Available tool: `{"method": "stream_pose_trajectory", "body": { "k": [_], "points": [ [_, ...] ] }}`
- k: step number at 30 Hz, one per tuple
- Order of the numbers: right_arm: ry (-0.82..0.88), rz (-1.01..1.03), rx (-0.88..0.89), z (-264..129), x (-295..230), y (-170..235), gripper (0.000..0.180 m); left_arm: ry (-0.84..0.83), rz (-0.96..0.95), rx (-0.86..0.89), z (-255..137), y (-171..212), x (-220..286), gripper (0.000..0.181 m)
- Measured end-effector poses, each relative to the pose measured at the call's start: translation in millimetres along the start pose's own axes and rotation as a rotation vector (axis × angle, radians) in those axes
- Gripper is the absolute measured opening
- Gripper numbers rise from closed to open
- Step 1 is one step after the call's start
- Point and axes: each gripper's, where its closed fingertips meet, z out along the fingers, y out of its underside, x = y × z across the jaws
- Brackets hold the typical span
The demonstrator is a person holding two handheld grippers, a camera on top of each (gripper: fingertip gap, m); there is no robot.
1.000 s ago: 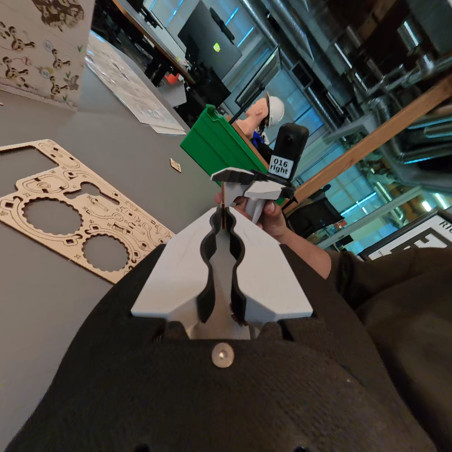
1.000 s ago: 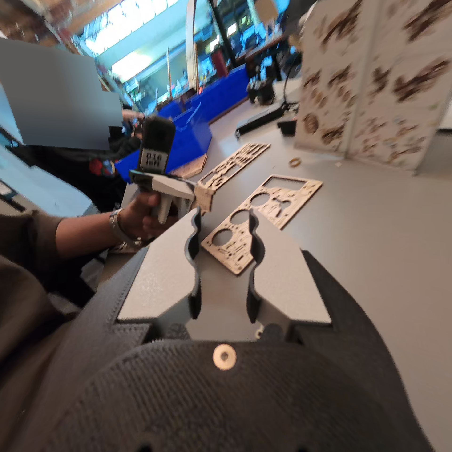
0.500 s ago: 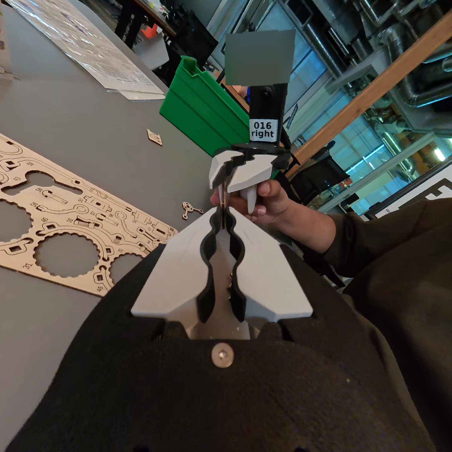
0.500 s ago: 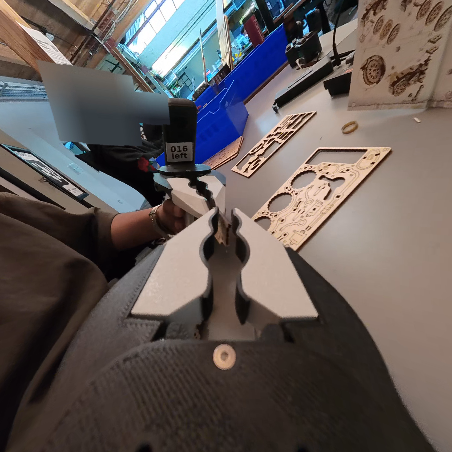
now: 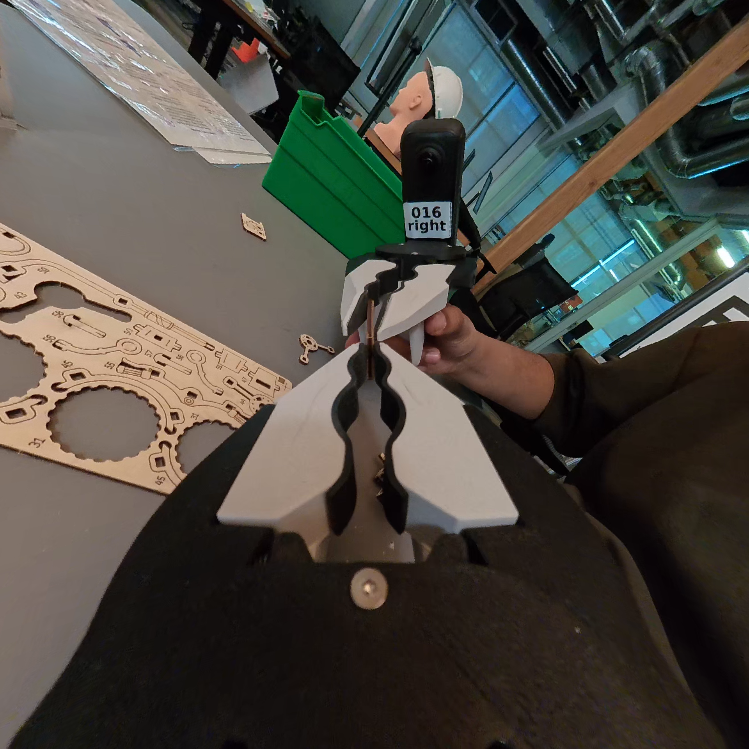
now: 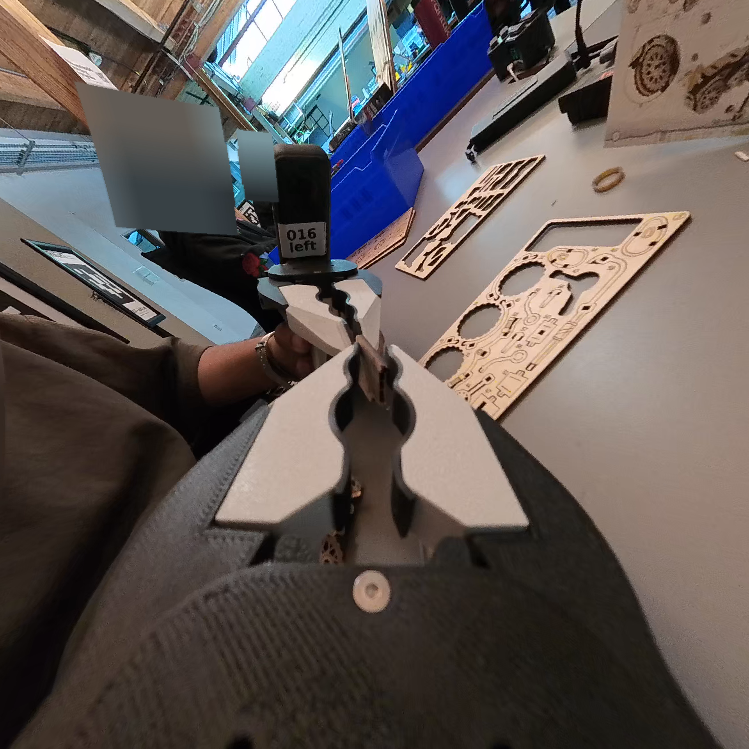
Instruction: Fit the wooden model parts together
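The big wooden sheet (image 5: 121, 389) runs off the left edge in the left wrist view, so its far end is lost. The thin wooden piece (image 5: 369, 344) shows only edge-on between the two sets of fingers (image 5: 324, 389), its shape unreadable; in the right wrist view, the fingers (image 6: 409, 389) cover its near end. The printed box (image 6: 681, 69) is cut by the top and right edges. Two grey patches cover parts of the background.
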Motion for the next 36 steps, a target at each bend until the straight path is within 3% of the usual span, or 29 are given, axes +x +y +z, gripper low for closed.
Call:
{"method": "stream_pose_trajectory", "body": {
  "k": [36],
  "points": [
    [-0.038, 0.083, -0.04, -2.0, 0.4, 4.1, 0.009, -0.034, 0.054, -0.025, 2.5, 3.5, 0.0, 0.001]
  ]
}}
